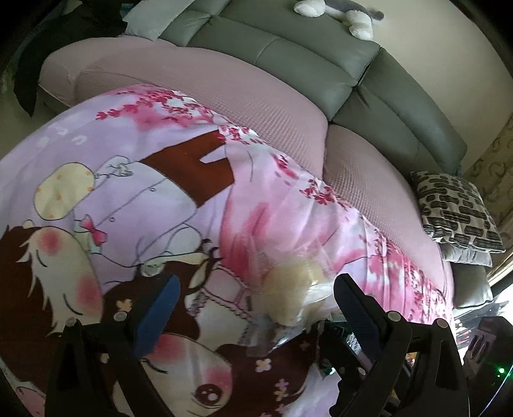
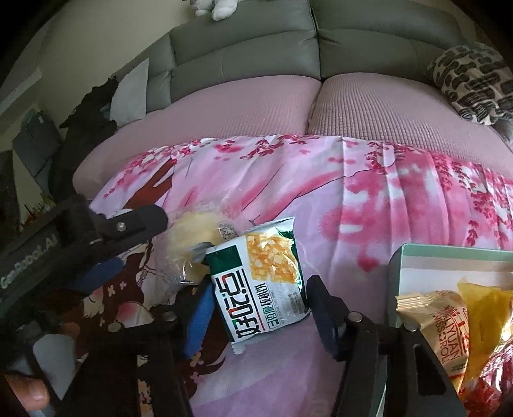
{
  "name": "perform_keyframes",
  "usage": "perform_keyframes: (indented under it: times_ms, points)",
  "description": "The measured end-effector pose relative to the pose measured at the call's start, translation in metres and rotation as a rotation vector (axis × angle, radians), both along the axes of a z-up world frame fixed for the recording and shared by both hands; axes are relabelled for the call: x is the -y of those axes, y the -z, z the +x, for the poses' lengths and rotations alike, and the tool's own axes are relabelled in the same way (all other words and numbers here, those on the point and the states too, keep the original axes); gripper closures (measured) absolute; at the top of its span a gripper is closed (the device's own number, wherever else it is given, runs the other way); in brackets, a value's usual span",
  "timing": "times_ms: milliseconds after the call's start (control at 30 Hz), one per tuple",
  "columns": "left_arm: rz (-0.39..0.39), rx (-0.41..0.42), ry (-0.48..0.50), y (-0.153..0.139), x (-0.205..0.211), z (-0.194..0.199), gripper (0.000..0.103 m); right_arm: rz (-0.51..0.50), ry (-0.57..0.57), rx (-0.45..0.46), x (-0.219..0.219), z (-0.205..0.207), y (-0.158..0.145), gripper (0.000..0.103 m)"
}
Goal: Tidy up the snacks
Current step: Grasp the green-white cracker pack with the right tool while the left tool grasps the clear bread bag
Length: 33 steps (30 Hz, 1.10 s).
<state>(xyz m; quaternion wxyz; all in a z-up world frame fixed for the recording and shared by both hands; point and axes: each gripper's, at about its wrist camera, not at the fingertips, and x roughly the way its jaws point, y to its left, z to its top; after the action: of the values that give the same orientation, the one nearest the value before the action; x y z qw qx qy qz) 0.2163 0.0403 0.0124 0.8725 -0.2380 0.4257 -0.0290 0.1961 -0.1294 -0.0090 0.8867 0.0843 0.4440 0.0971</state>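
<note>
A clear bag of pale yellow snacks (image 1: pixel 293 288) lies on the pink cartoon cloth (image 1: pixel 128 179), between the open fingers of my left gripper (image 1: pixel 256 308). In the right wrist view the same bag (image 2: pixel 192 247) lies left of a green and white snack packet (image 2: pixel 263 276). My right gripper (image 2: pixel 259 314) is open around that packet's near end, which lies flat on the cloth. The left gripper (image 2: pixel 134 243) shows there too, open beside the clear bag. A pale green box (image 2: pixel 449 259) at the right holds a Swiss roll packet (image 2: pixel 439 324) and other snacks.
The cloth (image 2: pixel 384 199) covers the front of a pink-covered sofa seat (image 2: pixel 384 106) with grey backrests (image 1: pixel 304 57). A patterned cushion (image 1: pixel 458 211) sits at the right end. A plush toy (image 1: pixel 346 12) lies on the backrest. Dark clothing (image 2: pixel 86 115) lies at the left.
</note>
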Motion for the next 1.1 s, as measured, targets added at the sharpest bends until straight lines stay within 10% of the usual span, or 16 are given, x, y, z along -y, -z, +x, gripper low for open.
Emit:
perform_keyframes:
  times_ms: [233,667,1100]
  points:
    - [-0.022,-0.019,0.044,0.008,0.016,0.011,0.010,0.021,0.008,-0.013,0.006,0.000,0.001,0.044]
    - [-0.088,-0.016,0.094,0.018,0.029,0.017,0.050,0.036,0.021,-0.025,0.010,-0.001,0.000,0.045]
    - [-0.115,0.042,0.092,-0.006,0.023,-0.007,0.052,0.051,0.010,-0.021,0.009,-0.015,-0.016,0.050]
